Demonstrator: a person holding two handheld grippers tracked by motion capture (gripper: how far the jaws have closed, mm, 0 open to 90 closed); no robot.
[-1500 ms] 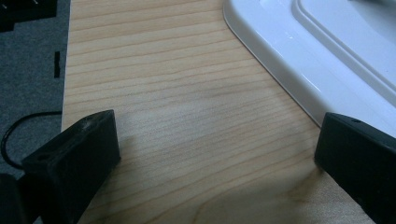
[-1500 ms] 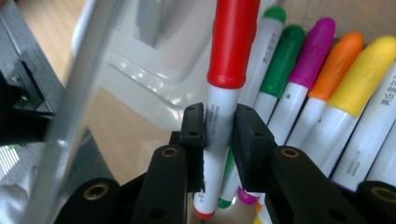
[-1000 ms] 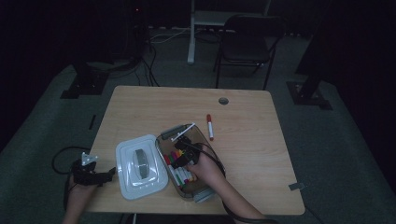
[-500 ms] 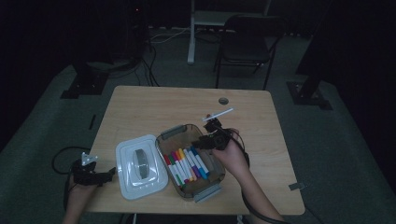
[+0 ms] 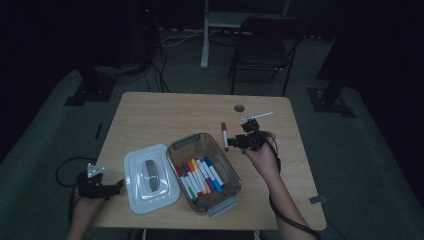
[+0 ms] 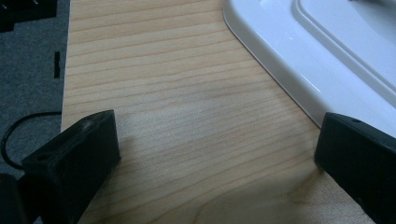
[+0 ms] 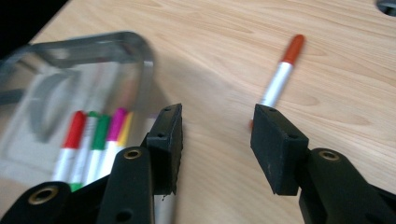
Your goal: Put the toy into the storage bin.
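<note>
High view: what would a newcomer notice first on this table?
The clear box near the table's front edge, with a row of coloured markers inside, stands out most. Its white lid lies beside it on the left. Behind the box a red-capped marker lies alone, with the open, empty right gripper just beside it.

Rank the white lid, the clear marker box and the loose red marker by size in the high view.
1. Clear marker box, largest, though it looks close to the lid.
2. White lid.
3. Loose red marker, far smaller.
</note>
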